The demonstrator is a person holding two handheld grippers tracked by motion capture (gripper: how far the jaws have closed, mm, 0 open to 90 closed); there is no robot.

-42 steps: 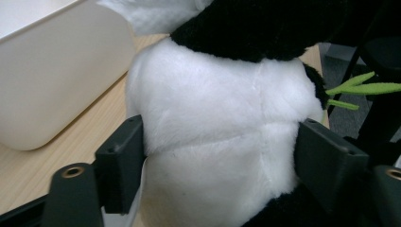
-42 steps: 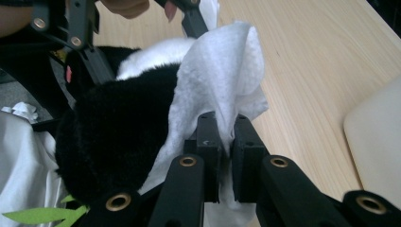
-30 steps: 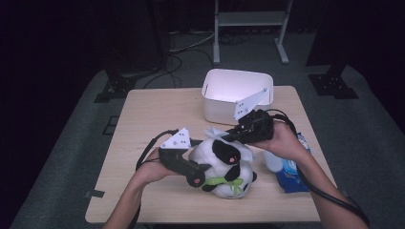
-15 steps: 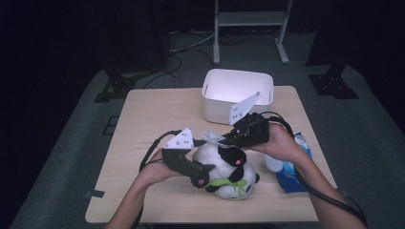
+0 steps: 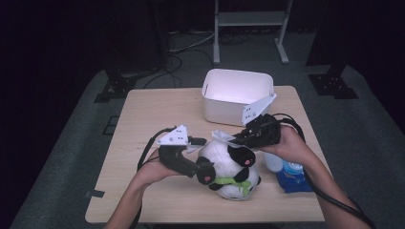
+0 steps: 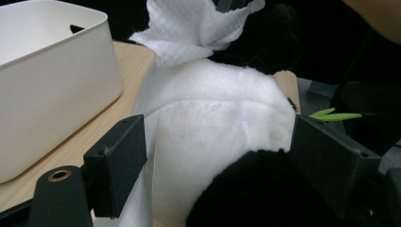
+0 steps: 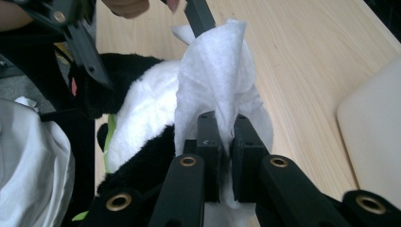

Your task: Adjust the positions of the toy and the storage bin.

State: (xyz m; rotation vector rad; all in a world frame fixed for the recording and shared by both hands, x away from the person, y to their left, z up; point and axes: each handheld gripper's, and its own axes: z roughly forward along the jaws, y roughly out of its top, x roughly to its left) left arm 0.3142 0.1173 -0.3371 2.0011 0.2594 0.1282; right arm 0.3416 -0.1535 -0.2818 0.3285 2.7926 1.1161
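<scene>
Between the right gripper's (image 7: 226, 142) clamped jaws, a crumpled white paper tissue (image 7: 215, 75) stands upright over a black-and-white panda plush (image 5: 229, 167) mid-table; the left gripper (image 6: 217, 161), just opening, straddles the plush's body.

The blue packet (image 5: 292, 175) lies partly hidden behind the right forearm.

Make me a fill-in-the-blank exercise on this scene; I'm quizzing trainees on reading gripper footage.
1. The right gripper is shut on a white ____.
2. The plush toy is a ____.
3. The white bin stands on the ____.
4. The left gripper has its jaws on either side of the ____.

Missing words: wipe; panda; table; panda
</scene>
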